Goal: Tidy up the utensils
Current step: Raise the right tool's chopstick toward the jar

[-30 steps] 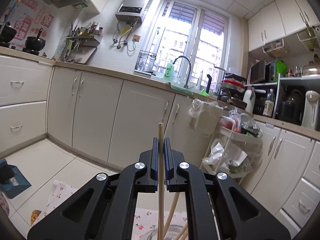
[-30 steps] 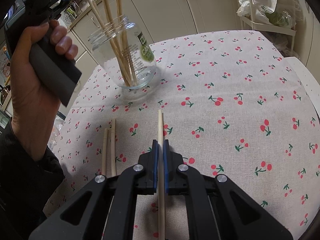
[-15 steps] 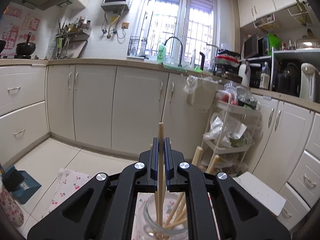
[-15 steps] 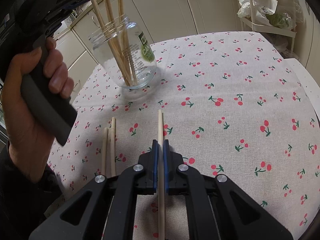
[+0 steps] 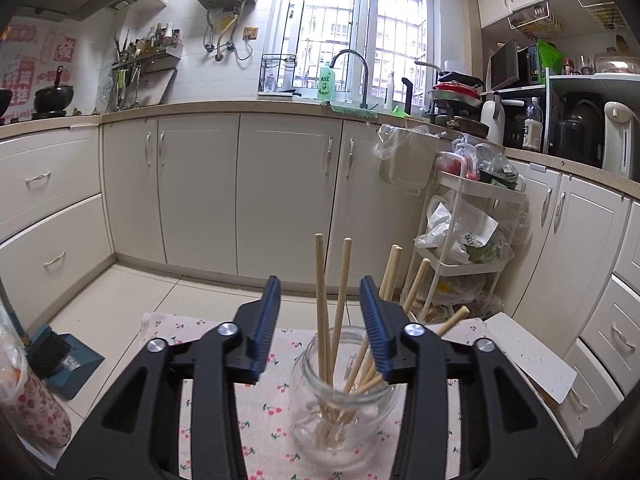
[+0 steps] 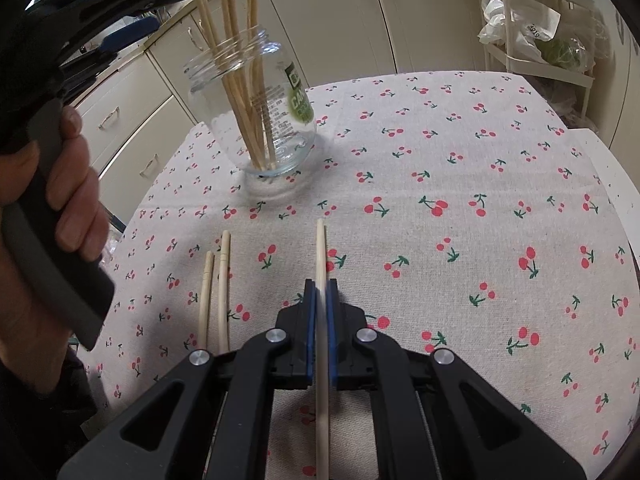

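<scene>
Released since half-second ago: left tongs [image 5: 320, 322] now apart above jar [image 5: 344, 396], chopstick [image 5: 322, 312] dropped inside with others. Right tongs [image 6: 319, 320] clamped on next chopstick [image 6: 321, 264] near jar. Two loose chopsticks [image 6: 216, 292] on desk [image 6: 480, 184], left of that.

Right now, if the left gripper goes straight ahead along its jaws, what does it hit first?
Likely the chopsticks standing in the jar: two rise between the open jaws of the left gripper. Depth is unclear; it may pass over the jar's rim.
</scene>
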### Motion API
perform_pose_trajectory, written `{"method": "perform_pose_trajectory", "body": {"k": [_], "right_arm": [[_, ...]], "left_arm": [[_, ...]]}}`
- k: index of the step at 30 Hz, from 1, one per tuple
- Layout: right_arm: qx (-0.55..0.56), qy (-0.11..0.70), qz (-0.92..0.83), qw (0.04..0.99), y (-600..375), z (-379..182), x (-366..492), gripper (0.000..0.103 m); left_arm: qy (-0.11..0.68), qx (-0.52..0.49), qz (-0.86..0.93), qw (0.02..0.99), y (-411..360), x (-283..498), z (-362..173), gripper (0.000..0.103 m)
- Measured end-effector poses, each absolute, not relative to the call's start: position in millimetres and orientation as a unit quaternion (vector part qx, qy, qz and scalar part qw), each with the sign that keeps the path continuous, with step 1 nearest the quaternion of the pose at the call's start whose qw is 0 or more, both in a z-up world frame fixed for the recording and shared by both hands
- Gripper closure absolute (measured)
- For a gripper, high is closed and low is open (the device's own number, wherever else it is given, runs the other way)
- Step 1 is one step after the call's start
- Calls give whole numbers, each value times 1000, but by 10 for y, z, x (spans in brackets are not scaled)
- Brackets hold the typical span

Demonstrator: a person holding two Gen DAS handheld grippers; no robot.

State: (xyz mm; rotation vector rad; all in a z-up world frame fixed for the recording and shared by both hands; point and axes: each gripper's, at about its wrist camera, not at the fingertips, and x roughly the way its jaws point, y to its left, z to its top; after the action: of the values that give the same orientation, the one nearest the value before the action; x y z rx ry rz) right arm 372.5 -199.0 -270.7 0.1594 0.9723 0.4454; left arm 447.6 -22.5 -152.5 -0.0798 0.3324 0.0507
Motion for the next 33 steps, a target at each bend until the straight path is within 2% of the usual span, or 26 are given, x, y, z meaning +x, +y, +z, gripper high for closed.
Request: {"method": "perform_pose_trajectory", "body": {"k": [4,15,23,27,33], "right_arm": [[53,458,213,861,-1949,-2701,3703,97],[55,455,218,862,-1940,-2713,3755,94],[59,449,213,866,-1935,-2691,3754,97],[93,399,223,884,-1993,-2409,3687,97],[155,251,236,926,-1975,-1699,3613,97]], "left_arm": [[175,-37,29,983,-207,4339,-1504,48],[243,-57,50,967,168,3884,-1805,30],[301,-93,67,947,542,3659,-2264,30],[310,-114,67,941,630,3620,-2384,30],[321,-154,67,932,697,3668,-2464,28]]}}
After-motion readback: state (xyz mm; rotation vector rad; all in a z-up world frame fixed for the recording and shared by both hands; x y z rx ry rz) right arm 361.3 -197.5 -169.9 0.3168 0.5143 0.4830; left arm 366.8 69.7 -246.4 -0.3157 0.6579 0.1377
